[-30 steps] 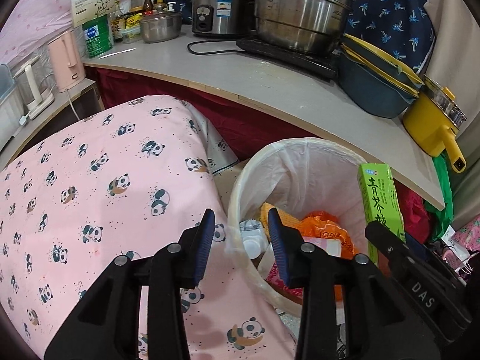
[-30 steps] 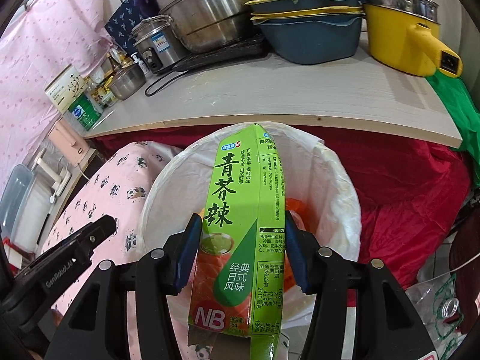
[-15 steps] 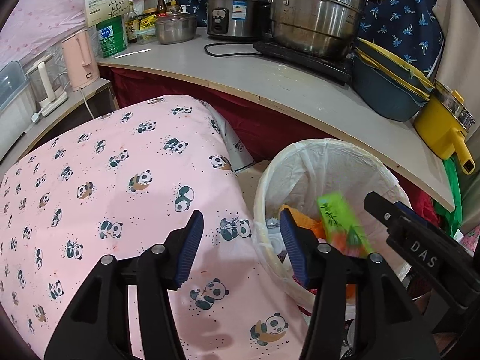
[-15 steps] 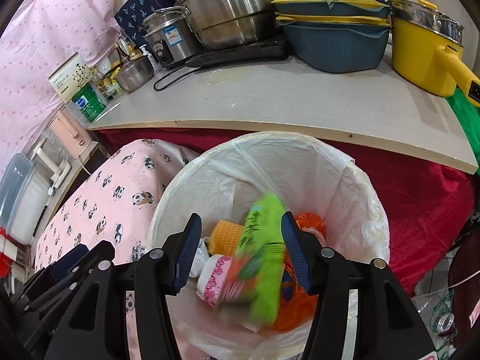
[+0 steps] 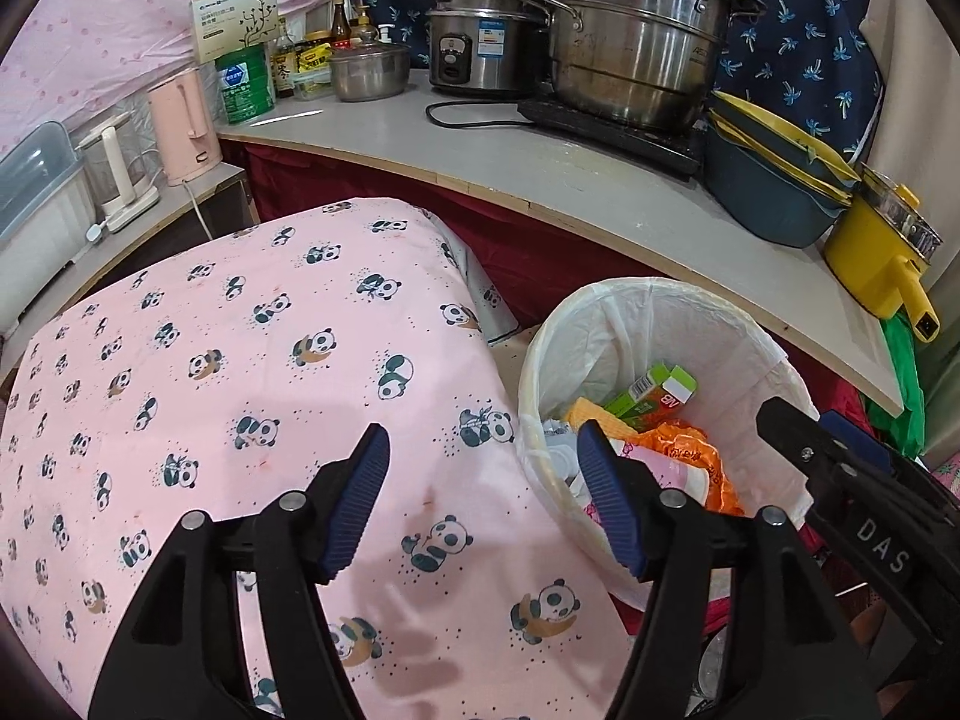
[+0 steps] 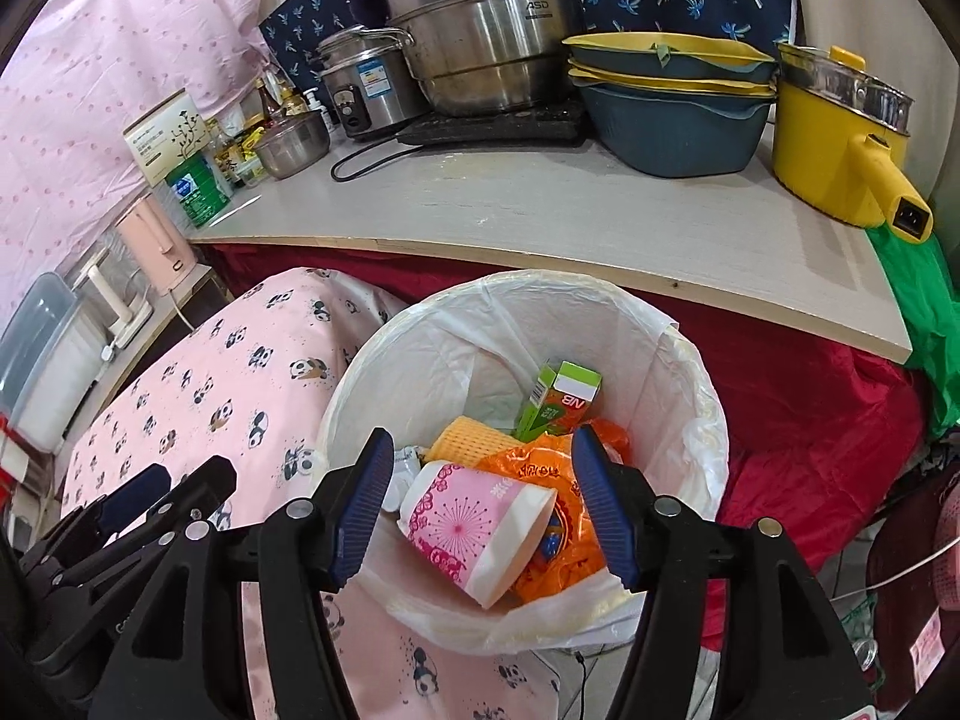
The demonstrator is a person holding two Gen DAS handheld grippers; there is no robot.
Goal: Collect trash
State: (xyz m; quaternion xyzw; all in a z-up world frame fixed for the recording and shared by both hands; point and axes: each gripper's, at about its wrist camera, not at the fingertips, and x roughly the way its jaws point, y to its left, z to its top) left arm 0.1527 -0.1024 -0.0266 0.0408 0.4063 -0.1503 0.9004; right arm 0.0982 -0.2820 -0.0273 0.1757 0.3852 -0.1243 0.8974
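A round bin lined with a white bag [image 6: 690, 384] [image 5: 750, 360] stands beside the panda-print cover. Inside lie a green carton [image 6: 555, 399] [image 5: 651, 390], a pink paper cup [image 6: 474, 531], an orange wrapper [image 6: 564, 534] [image 5: 690, 456] and a yellow sponge-like piece [image 6: 465, 438]. My right gripper [image 6: 477, 501] hovers over the bin's near rim, jaws opening, nothing between the pads. My left gripper [image 5: 483, 501] hangs over the pink cover's edge by the bin, jaws opening and empty. In the left wrist view, the right gripper [image 5: 852, 492] shows at the right edge.
A pink panda-print cover [image 5: 240, 390] fills the left. Behind the bin runs a grey counter [image 6: 540, 210] with steel pots [image 6: 498, 42], stacked blue basins [image 6: 672, 108] and a yellow pot [image 6: 840, 138]. Red cloth [image 6: 810, 396] hangs below it.
The green carton left my right gripper, fell and now lies in the bin. Both grippers' jaws have widened. The left gripper has shifted left, away from the bin and over the pink cover.
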